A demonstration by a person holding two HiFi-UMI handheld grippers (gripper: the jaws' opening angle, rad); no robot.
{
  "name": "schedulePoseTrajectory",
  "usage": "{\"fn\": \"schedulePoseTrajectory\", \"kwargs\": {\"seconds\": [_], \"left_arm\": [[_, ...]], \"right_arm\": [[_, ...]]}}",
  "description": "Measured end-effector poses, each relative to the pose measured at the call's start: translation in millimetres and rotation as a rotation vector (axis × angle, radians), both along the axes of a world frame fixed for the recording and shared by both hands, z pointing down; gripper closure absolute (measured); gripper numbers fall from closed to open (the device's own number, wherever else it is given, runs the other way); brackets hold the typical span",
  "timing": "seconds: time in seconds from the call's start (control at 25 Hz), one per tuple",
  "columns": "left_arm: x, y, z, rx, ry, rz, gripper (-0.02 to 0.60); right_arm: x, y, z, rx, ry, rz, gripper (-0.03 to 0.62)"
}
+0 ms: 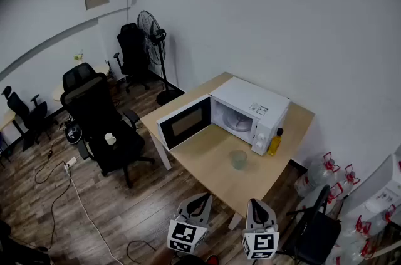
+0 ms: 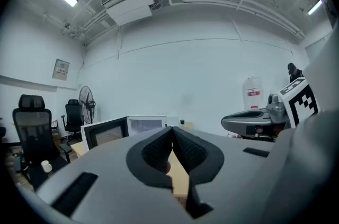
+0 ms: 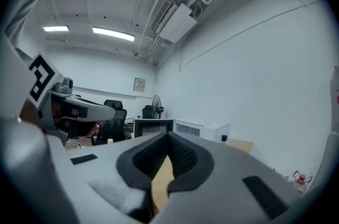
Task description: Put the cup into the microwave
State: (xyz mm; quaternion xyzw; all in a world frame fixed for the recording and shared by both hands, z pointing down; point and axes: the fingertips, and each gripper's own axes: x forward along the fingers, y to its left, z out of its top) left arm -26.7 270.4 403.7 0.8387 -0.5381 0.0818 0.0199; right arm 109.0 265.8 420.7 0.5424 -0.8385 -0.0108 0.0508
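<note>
Head view, table: a light wooden table (image 1: pixel 207 154) stood against the white wall.
Head view, microwave: a white microwave (image 1: pixel 258 108) sat at the table's far side, its door (image 1: pixel 185 123) swung wide open to the left and the cavity bare.
Head view, cup: a clear cup (image 1: pixel 238 159) stood upright on the table, just in front of the open microwave and outside it.
Head view, bottle: a yellow bottle (image 1: pixel 275 142) stood beside the microwave's front right corner, near the cup but apart from it.
Head view, tools: the left tool (image 1: pixel 199 202) and the right tool (image 1: pixel 258 206) hovered side by side off the table's near edge, well apart from the cup.
Head view, surroundings: a black chair (image 1: pixel 100 126) with a white mug (image 1: pixel 110 139) on its seat, a standing fan (image 1: pixel 153 38), and water jugs (image 1: pixel 326 173) on the floor at right.
Left gripper view, jaws: pressed together at the tips, nothing between them.
Left gripper view, scene: the microwave with its open door lay ahead, the right tool at the right edge.
Right gripper view, jaws: closed tip to tip, empty.
Right gripper view, scene: the microwave and the bottle's dark cap lay ahead; the cup could not be made out.
</note>
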Motion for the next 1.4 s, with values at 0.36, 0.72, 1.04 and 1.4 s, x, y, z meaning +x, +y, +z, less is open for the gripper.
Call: {"fn": "schedulePoseTrajectory", "kwargs": {"seconds": [0.36, 0.72, 1.04, 1.4], "left_arm": [[6.9, -4.9, -3.9, -0.005, 0.007, 0.005, 0.558], [13.8, -12.6, 0.3, -0.019, 0.014, 0.006, 0.558], [15.3, -29.2, 9.8, -0.032, 0.013, -0.002, 0.558], [5.6, -84.6, 23.8, -0.063, 0.006, -0.012, 0.558]], "right_arm": [[4.3, -5.1, -2.9, -0.002, -0.003, 0.004, 0.577], [15.7, -9.9, 3.3, -0.017, 0.000, 0.013, 0.577], [16.2, -27.3, 17.4, -0.049, -0.009, 0.007, 0.577], [9.7, -80.4, 32.9, -0.078, -0.018, 0.010, 0.577]]}}
